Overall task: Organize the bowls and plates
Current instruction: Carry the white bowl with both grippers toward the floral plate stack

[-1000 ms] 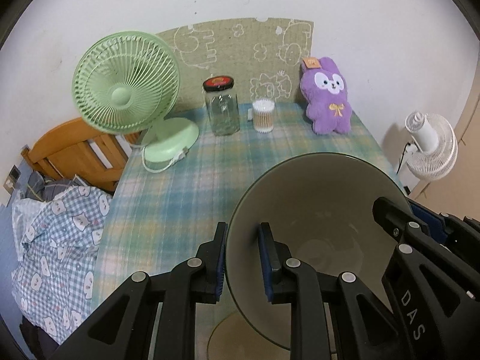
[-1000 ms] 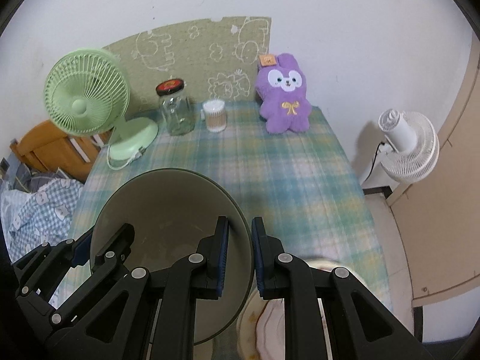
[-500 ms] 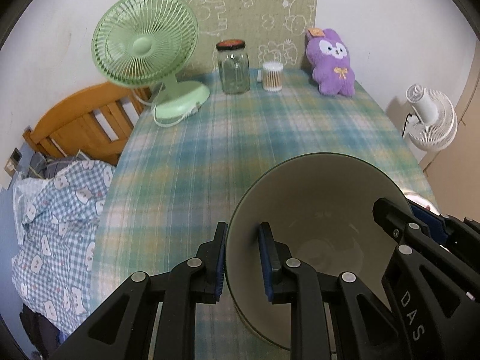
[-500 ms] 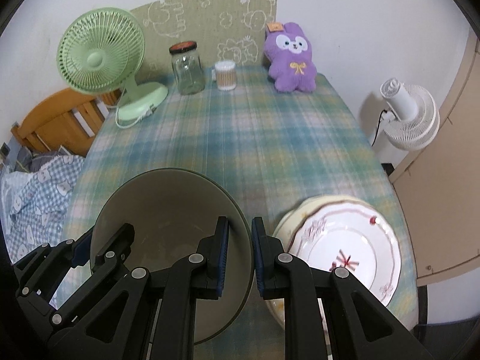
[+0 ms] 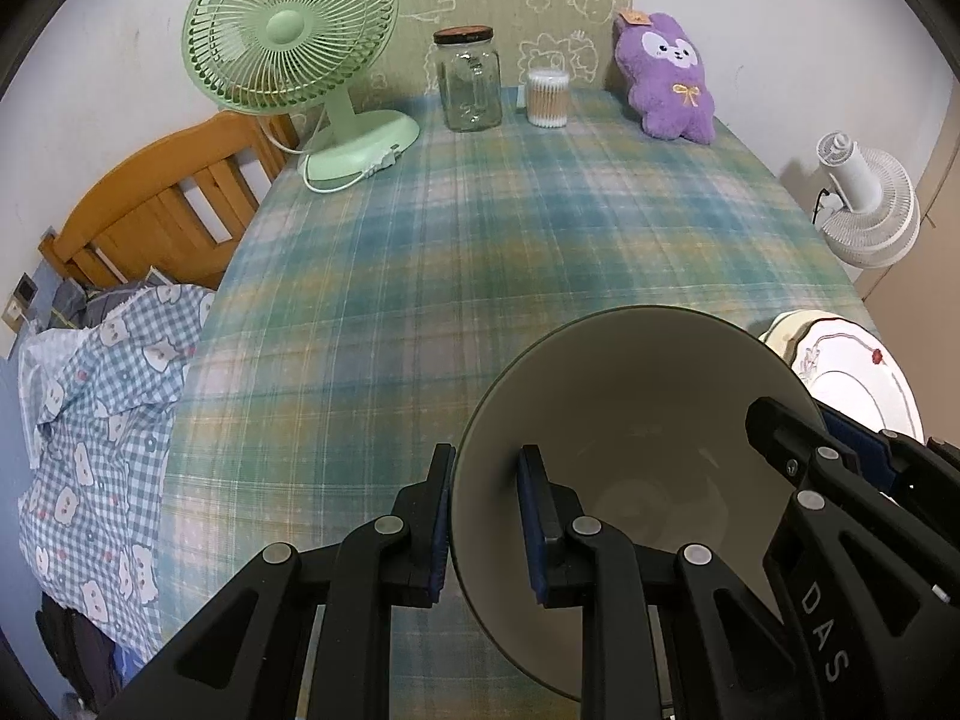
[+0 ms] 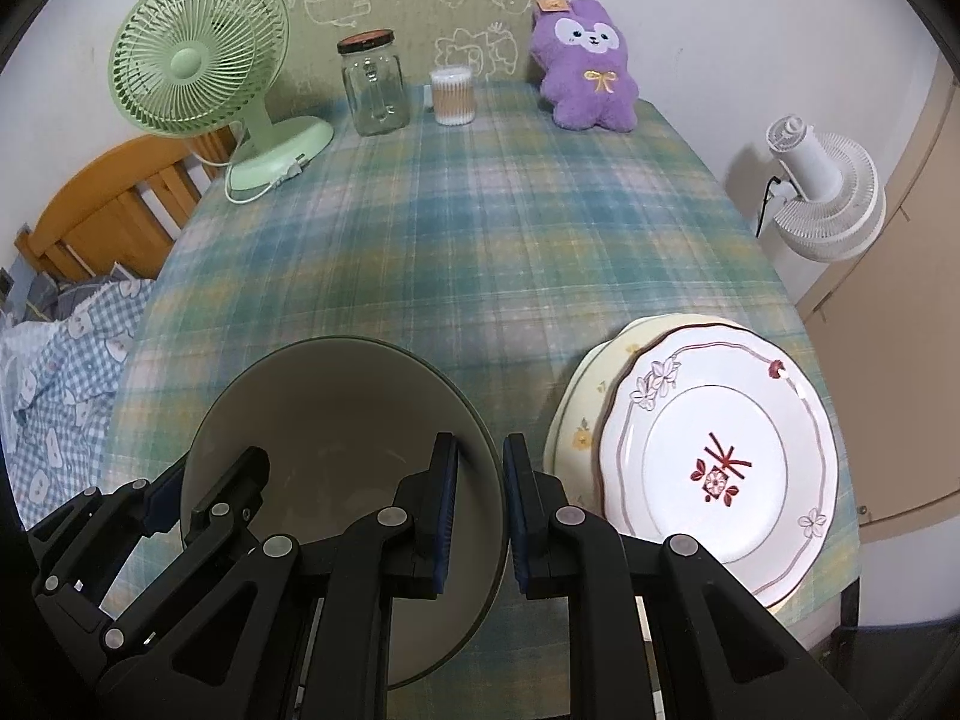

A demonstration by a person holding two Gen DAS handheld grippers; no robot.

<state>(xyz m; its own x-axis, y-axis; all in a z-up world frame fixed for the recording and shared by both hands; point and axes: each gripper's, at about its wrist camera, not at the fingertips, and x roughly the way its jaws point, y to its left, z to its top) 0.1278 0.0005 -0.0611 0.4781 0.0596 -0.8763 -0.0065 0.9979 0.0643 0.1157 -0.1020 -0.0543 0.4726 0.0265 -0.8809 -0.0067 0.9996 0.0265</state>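
A table (image 5: 540,228) covered by a blue-green plaid cloth is seen filling most of both views; more of its near surface is shown than a second ago, when the far wall took up more of the frame. At its far edge a green desk fan (image 5: 288,30), a purple plush rabbit (image 5: 666,78), a glass jar (image 5: 468,84) and a small tub of cotton swabs (image 5: 547,97) are lined up, now pushed higher in the views than before. A white fan (image 6: 822,192) is seen beyond the table's right side, and a wooden bed frame (image 5: 156,204) with checked bedding (image 5: 96,420) to the left.

A large grey-green bowl (image 5: 648,420) is held above the near part of the table, its position between the tongs unchanged across the frames. Its left rim is pinched by the left gripper (image 5: 485,516), one pad outside the wall and one inside; its right rim is pinched likewise by the right gripper (image 6: 480,510), both sets of jaws kept narrow on the thin wall.

To the right of the bowl, a white plate with a red flower motif (image 6: 720,456) is stacked on a cream plate (image 6: 579,426). A second ago only a sliver of these was visible in the right wrist view; now the whole stack is seen, and its edge has also entered the left wrist view.
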